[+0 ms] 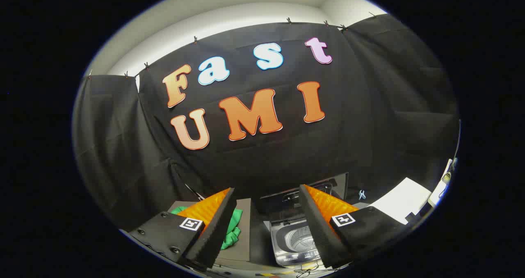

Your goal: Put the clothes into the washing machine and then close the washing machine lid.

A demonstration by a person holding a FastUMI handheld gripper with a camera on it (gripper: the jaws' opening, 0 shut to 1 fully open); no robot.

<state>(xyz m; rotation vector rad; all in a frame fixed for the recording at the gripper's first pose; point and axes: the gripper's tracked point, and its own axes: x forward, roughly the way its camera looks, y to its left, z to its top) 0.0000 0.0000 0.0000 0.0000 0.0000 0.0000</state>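
The green garment (231, 231) is lying bunched on a grey platform (245, 216), partly hidden behind the left finger, so nothing is in the drum yet (the whole task looks to be still ahead). The gripper (266, 224) is hanging above with its fingers spread wide, holding nothing. Between and just beyond the fingers, the small washing machine (293, 241) is sitting with its lid (305, 190) standing raised, drum exposed. Loading and lid-closing are both waiting to be done.
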